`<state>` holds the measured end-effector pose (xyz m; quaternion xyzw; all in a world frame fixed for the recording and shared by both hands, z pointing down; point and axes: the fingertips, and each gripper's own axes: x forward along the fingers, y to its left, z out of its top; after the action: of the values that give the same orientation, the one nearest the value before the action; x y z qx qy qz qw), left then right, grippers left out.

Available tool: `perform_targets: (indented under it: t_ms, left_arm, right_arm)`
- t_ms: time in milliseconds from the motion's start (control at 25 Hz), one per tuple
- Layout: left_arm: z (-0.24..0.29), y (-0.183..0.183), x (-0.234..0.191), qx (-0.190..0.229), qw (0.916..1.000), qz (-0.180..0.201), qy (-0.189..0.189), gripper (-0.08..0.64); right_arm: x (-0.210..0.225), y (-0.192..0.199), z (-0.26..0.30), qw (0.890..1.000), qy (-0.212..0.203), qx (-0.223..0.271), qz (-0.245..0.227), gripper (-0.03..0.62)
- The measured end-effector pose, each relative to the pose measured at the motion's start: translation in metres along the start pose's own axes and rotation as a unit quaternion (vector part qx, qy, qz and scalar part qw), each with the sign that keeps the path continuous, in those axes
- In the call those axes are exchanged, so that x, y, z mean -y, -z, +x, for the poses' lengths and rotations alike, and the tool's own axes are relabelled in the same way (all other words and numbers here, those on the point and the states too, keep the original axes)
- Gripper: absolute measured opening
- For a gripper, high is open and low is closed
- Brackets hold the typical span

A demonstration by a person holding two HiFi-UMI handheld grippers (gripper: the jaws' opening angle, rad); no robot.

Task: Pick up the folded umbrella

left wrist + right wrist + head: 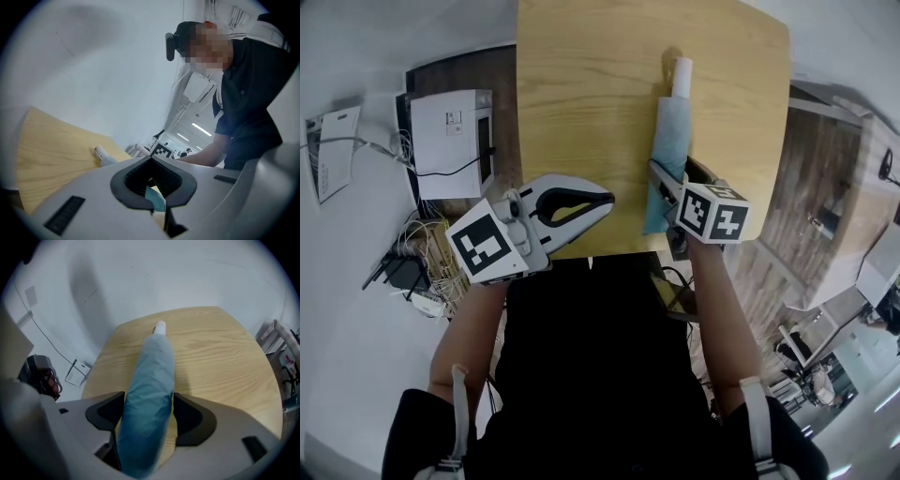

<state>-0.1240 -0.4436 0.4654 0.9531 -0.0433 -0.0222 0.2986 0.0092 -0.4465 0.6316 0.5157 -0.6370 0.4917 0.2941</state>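
Note:
A folded teal umbrella (668,141) with a white handle end lies lengthwise on the wooden table (581,94), toward its right side. My right gripper (671,187) points steeply down over the umbrella's near end. Its jaws stand wide, one on each side of the teal cloth (152,380), which fills the gap between the dark pads (190,416) while still resting on the table (225,362). My left gripper (606,200) hovers level at the table's near edge, left of the umbrella, its jaws shut with nothing between them. The left gripper view catches the white handle (101,152) over the closed jaws.
A white box-shaped device (450,141) sits on the floor left of the table, with tangled cables (422,267) and papers (328,150) nearby. The table's near edge (581,251) runs just under both grippers. A person in a black shirt (248,93) leans over.

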Motion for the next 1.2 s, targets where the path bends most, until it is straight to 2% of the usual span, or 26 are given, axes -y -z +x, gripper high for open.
perform_targets:
  t_ms: [360,840,1200]
  left_arm:
    - [-0.014,0.001,-0.004,0.010,0.9998,-0.011,-0.015,0.012]
    - [-0.008,0.000,0.004,0.014,0.9999,-0.008,-0.002,0.012]
    - [-0.012,0.005,0.006,0.012,0.9998,-0.001,-0.016,0.012]
  right_arm:
    - [-0.001,0.002,0.008,0.999,0.024,-0.020,-0.022,0.325]
    - [0.000,0.003,0.012,0.999,0.017,-0.015,-0.027,0.322]
    - [0.000,-0.002,0.013,0.999,-0.028,0.014,0.013,0.291]
